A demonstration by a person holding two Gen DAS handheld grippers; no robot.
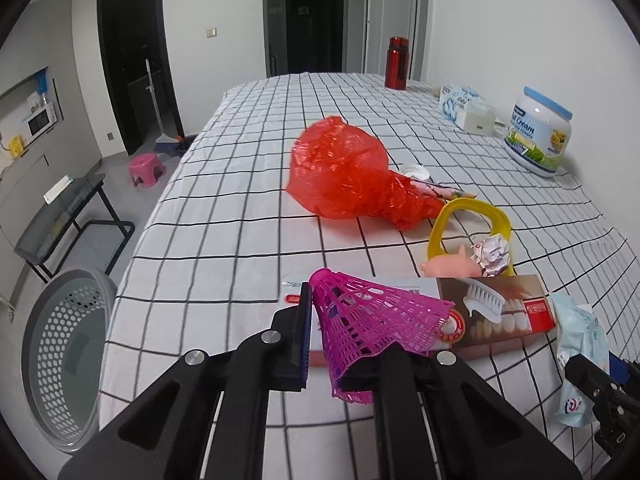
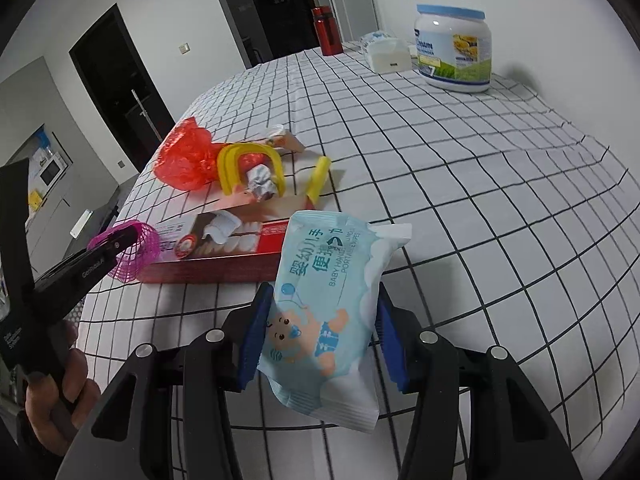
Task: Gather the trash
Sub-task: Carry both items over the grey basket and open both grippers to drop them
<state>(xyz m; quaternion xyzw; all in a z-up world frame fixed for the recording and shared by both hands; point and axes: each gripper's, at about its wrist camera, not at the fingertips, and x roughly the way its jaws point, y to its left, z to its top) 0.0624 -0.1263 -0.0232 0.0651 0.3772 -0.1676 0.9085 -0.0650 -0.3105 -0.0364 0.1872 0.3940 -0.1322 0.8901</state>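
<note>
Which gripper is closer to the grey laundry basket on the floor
Left. The left gripper, holding the pink shuttlecock, is by the table edge above the basket; the right gripper is farther along the table.

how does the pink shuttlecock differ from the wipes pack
The pink shuttlecock is an open plastic mesh cone; the wipes pack is a sealed pale blue pouch printed with a baby. The shuttlecock sits in the left claw, the pack in the right claw. Both are gripped over the checked table.
</note>
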